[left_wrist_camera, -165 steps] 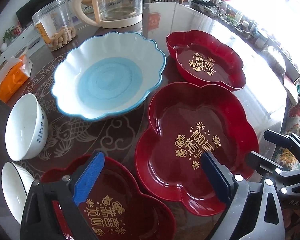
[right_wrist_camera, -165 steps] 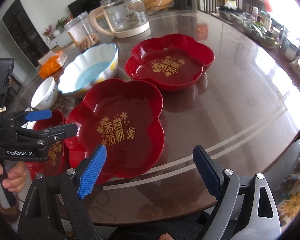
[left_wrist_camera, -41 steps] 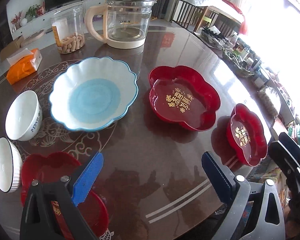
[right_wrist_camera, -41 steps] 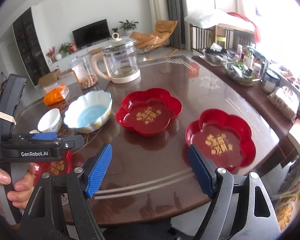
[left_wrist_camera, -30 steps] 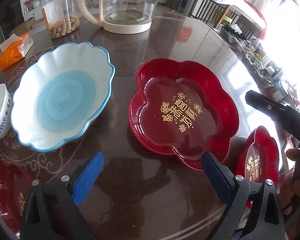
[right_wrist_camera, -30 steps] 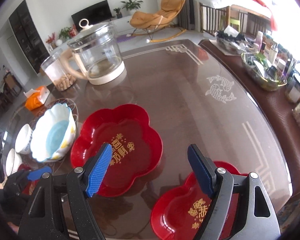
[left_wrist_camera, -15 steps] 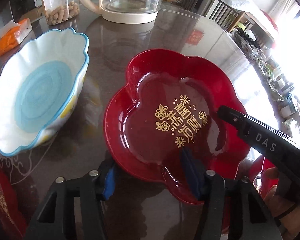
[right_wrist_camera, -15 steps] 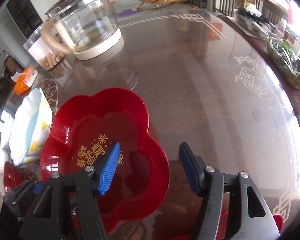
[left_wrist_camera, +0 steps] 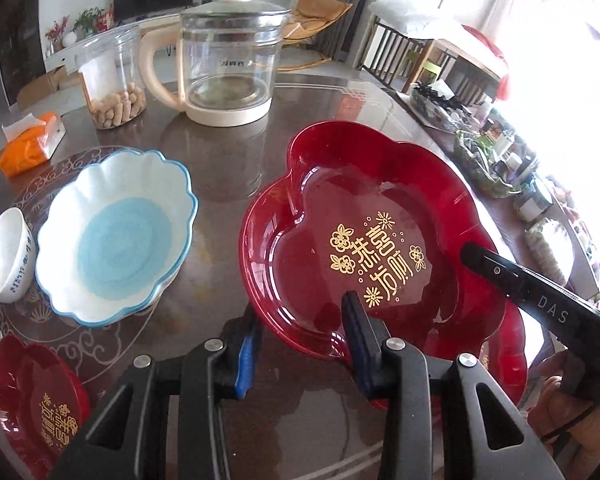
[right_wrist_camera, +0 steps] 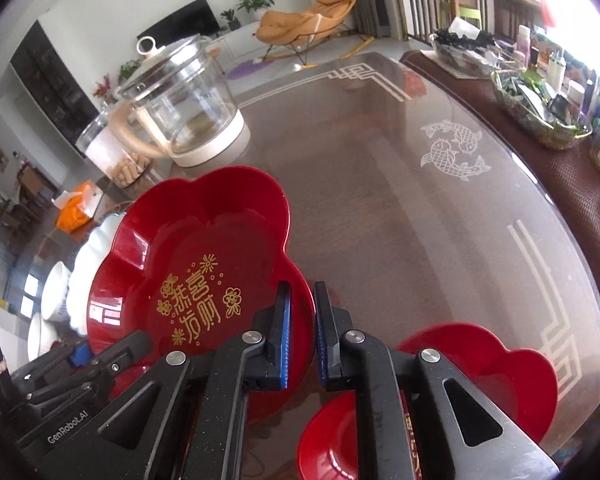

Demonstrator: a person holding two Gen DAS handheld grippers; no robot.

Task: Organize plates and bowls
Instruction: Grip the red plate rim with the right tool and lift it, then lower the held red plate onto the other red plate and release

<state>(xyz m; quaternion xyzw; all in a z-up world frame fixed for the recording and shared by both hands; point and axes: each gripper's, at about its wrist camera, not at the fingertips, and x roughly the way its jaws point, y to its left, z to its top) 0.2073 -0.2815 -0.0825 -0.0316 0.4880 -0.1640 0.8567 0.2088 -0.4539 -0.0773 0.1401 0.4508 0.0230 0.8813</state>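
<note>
Landmark: the large red flower-shaped plate (left_wrist_camera: 364,216) with gold characters, at the middle of the glass-topped worktop (right_wrist_camera: 420,208).

Left gripper (left_wrist_camera: 300,344): its jaws have just been closing and now pinch the near rim of this plate, one blue pad outside the wall and one inside the well.

Right gripper (right_wrist_camera: 300,340): its jaws have just been closing and now stand nearly pressed together, pinching the plate's rim on its right side.

Whether the plate's underside touches the worktop cannot be told.

Left of the plate: a scalloped white bowl with a blue centre (left_wrist_camera: 116,236); beyond that bowl, a small white bowl (left_wrist_camera: 8,256). Near left of the plate: a smaller red plate (left_wrist_camera: 36,404). Near right of the plate: another red flower-shaped plate (right_wrist_camera: 500,368). Behind the plate: a glass kettle (left_wrist_camera: 228,68) and a clear jar (left_wrist_camera: 112,80).
</note>
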